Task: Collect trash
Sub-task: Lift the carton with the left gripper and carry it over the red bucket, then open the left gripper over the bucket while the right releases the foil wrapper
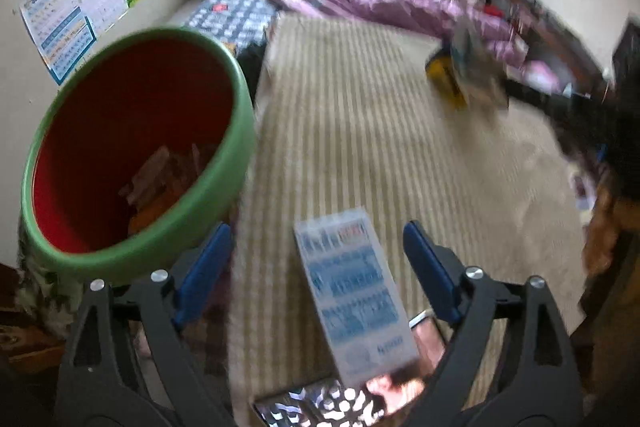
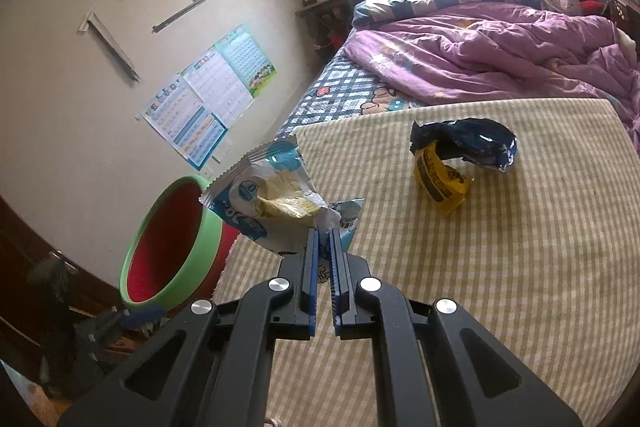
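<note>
A: While the left tongs (image 1: 316, 271) stand wide apart, a white-and-blue box (image 1: 352, 299) lies between the pads, touching neither as far as the blur lets me judge. Not gripped.

B: And the right tongs (image 2: 325, 247)?

A: Pressed together on a corner of the white-and-blue wrapper (image 2: 276, 203), which hangs lifted off the mat, up beside the bin's rim.

B: Where is the bin?

A: Red bin (image 1: 132, 151) with a green rim, on the floor at the left edge of the striped mat (image 2: 500, 259). Left view looks into it: a few scraps already at the bottom, too blurred to identify. So some trash is in.

B: What is left?

A: The box by the left tongs lies on the mat just beside the bin, not in it. The wrapper in the right tongs is not dropped yet. Further out, a yellow wrapper (image 2: 440, 183) and a dark blue wrapper (image 2: 476, 143) sit touching each other mid-mat, near the purple quilt (image 2: 500, 47), untouched.

B: Judgement?

A: Partway. At least four pieces remain outside the bin; one of them is in hand.
</note>
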Action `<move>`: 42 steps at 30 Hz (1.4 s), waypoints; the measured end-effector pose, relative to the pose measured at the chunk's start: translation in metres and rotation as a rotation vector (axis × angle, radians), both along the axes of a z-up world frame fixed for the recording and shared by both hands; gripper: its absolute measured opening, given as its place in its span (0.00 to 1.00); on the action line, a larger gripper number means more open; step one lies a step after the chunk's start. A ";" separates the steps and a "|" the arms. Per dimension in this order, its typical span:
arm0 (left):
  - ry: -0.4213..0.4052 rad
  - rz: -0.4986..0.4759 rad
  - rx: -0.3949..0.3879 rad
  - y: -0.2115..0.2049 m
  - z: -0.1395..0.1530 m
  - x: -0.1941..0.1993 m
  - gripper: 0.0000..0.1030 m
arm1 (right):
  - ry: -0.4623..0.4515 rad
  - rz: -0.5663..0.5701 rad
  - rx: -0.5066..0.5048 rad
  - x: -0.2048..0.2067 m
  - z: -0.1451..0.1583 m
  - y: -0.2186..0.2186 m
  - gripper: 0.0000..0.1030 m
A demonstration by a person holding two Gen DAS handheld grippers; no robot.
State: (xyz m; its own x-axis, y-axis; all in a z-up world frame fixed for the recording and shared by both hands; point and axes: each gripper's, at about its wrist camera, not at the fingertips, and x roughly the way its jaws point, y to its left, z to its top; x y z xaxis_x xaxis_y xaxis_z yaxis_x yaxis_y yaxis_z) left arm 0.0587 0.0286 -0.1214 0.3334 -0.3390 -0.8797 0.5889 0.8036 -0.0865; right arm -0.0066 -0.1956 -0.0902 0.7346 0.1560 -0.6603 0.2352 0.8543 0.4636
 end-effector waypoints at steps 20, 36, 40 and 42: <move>-0.164 0.194 -0.084 0.031 0.026 -0.009 0.50 | -0.021 0.104 -0.004 -0.003 0.009 0.023 0.06; -0.225 0.404 -0.070 0.113 0.040 0.070 0.50 | -0.039 0.287 -0.002 0.070 0.022 0.120 0.06; -0.209 0.390 -0.064 0.121 0.033 0.079 0.49 | -0.019 0.316 -0.019 0.093 0.016 0.147 0.06; -0.209 0.381 -0.061 0.122 0.033 0.082 0.49 | -0.007 0.324 -0.027 0.102 0.011 0.159 0.06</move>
